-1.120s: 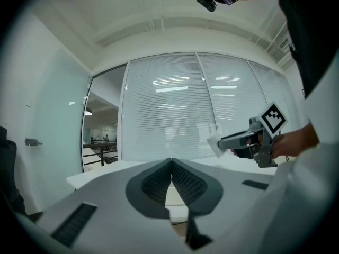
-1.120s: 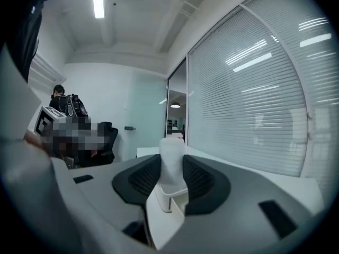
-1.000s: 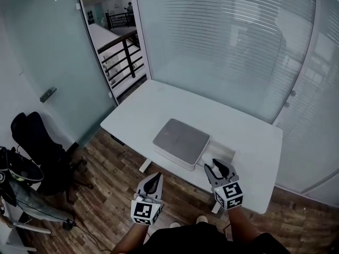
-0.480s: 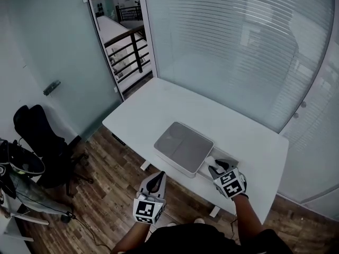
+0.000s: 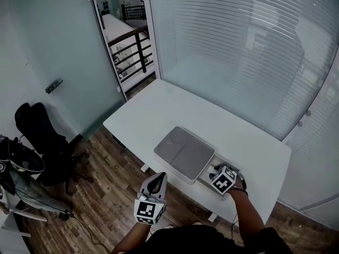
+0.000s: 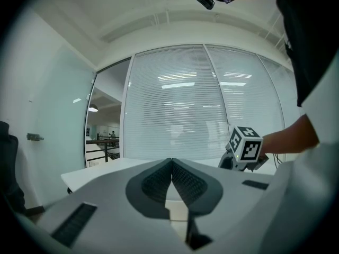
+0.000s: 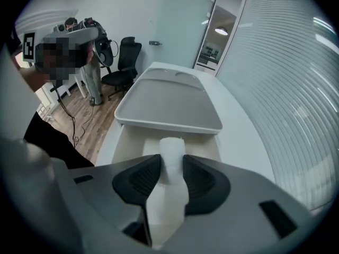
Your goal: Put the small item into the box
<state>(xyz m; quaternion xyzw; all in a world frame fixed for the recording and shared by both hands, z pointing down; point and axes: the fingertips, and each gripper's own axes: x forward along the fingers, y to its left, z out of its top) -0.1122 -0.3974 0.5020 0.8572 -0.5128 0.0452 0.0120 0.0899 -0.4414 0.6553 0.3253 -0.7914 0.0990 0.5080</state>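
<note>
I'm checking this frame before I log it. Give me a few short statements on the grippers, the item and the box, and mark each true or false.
1. The right gripper has its jaws closed on a small white item. True.
2. The left gripper also holds something. False: its jaws are together with nothing between them.
3. The item already lies in the open box. False: it is held in the jaws above the box.
4. A gray-topped container sits on the table next to the open box. True.
5. The left gripper hangs over the middle of the table. False: it is in front of the table's edge, over the wooden floor.
</note>
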